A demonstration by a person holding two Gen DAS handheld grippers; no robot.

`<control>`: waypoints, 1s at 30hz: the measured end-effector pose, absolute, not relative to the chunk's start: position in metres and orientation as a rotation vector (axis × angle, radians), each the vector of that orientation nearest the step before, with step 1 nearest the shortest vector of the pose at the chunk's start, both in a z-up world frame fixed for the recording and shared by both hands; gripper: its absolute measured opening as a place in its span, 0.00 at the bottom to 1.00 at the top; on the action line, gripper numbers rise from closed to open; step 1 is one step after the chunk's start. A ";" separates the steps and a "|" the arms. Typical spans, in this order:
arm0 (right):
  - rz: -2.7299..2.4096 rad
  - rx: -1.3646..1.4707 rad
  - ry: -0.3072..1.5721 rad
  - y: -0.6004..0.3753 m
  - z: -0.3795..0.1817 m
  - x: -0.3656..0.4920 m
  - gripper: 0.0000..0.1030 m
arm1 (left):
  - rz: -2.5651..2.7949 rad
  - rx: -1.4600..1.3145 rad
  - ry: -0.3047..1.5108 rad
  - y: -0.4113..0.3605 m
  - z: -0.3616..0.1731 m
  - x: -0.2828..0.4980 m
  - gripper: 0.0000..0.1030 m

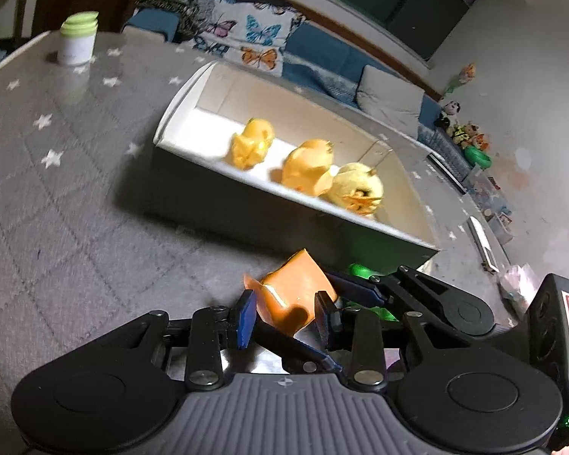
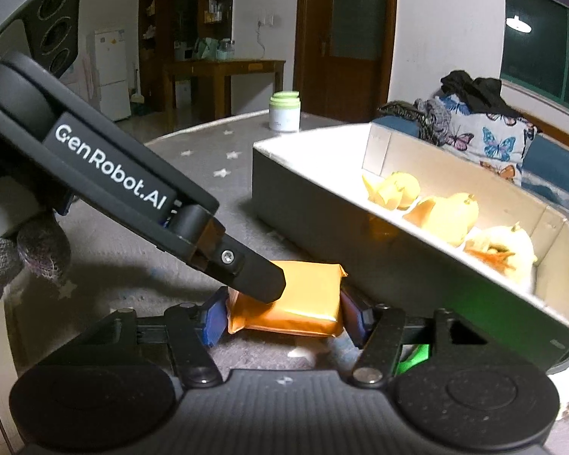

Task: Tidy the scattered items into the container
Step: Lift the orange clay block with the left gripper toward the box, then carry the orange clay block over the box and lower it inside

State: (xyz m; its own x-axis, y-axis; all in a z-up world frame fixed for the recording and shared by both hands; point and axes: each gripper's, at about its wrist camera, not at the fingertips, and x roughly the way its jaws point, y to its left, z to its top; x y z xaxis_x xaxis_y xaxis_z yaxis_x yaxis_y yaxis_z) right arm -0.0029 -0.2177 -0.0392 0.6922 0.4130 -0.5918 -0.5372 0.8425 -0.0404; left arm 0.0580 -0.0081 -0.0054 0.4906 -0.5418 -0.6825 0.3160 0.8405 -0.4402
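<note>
An orange foil packet (image 2: 299, 299) lies on the grey star-patterned table, just in front of the white cardboard box (image 2: 322, 159). My right gripper (image 2: 284, 316) has its blue pads against both ends of the packet. My left gripper (image 1: 284, 314) also closes on the same packet (image 1: 296, 295), and one of its fingers (image 2: 258, 276) presses on the packet's top in the right wrist view. The box (image 1: 178, 113) holds three yellow plush chicks (image 1: 307, 167).
A white jar with a green lid (image 1: 77, 40) stands at the far side of the table. A green object (image 1: 360, 270) lies by the box's near corner. A sofa with a butterfly cushion (image 1: 246, 34) is behind the table.
</note>
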 end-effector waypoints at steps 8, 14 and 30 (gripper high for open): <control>0.509 -0.216 0.523 -0.236 -0.009 -0.009 0.60 | -0.588 -0.273 0.841 -0.025 0.026 0.061 0.35; 0.459 -0.187 0.495 -0.255 0.007 0.008 0.59 | -0.611 -0.286 0.819 -0.046 0.036 0.086 0.35; 0.392 -0.096 0.581 -0.303 0.000 0.072 0.58 | -0.611 -0.368 0.913 -0.073 0.005 0.147 0.35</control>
State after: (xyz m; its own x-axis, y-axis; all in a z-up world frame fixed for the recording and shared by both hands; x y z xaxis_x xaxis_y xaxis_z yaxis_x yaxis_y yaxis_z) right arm 0.0717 -0.3033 0.0005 0.7642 0.3338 -0.5518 -0.3871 0.9218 0.0215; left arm 0.1471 -0.0731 0.0047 0.4617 -0.6330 -0.6214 0.3329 0.7730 -0.5401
